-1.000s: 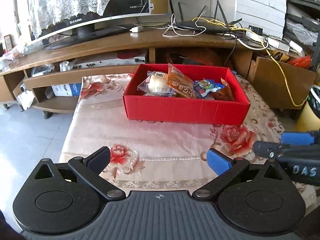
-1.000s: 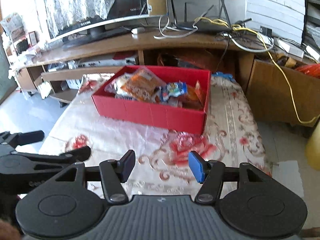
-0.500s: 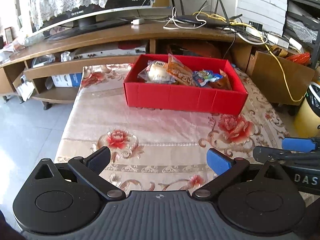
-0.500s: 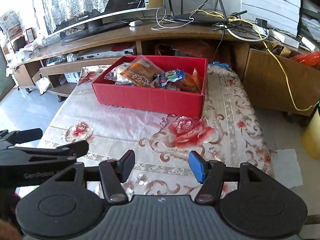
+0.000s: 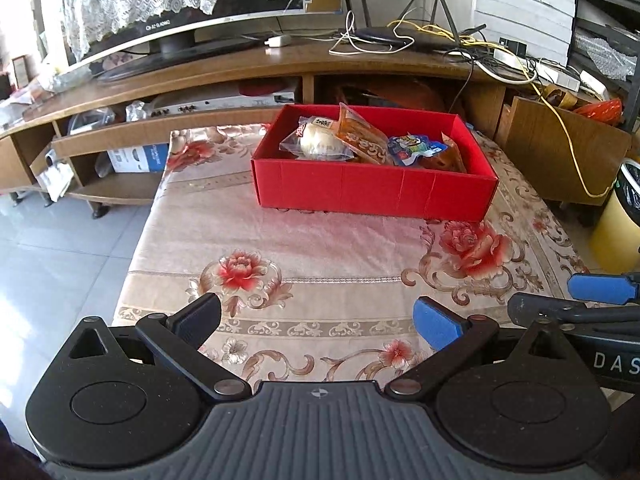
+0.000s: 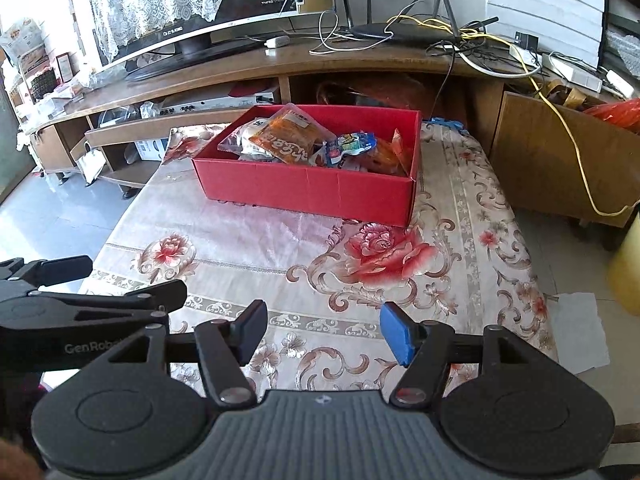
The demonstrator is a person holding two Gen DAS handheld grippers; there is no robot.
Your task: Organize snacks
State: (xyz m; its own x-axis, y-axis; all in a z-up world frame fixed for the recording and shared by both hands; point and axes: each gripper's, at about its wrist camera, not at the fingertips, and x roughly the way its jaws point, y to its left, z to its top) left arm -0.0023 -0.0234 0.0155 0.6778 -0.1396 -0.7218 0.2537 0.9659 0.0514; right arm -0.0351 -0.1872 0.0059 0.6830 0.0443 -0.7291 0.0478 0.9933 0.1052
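A red cardboard box (image 5: 372,196) stands at the far middle of a floral tablecloth, and is also in the right wrist view as the box (image 6: 304,192). Several snack packets lie inside: a clear-wrapped bun (image 5: 320,146), an orange packet (image 5: 362,140) and a blue packet (image 5: 416,148). My left gripper (image 5: 316,318) hangs open and empty over the near tablecloth, well short of the box. My right gripper (image 6: 325,330) is open too, with only cloth showing between its pads. Each gripper shows in the other's view: the right gripper (image 5: 568,300), the left gripper (image 6: 116,280).
Behind the table runs a wooden TV stand (image 5: 240,64) with a monitor, a router and tangled cables. A wooden cabinet (image 6: 560,160) and a yellow bin (image 5: 616,220) stand to the right. Tiled floor (image 5: 60,248) lies off the table's left edge.
Both views have drawn back slightly from the red box, so more tablecloth shows in front of it. Both grippers stay open and empty.
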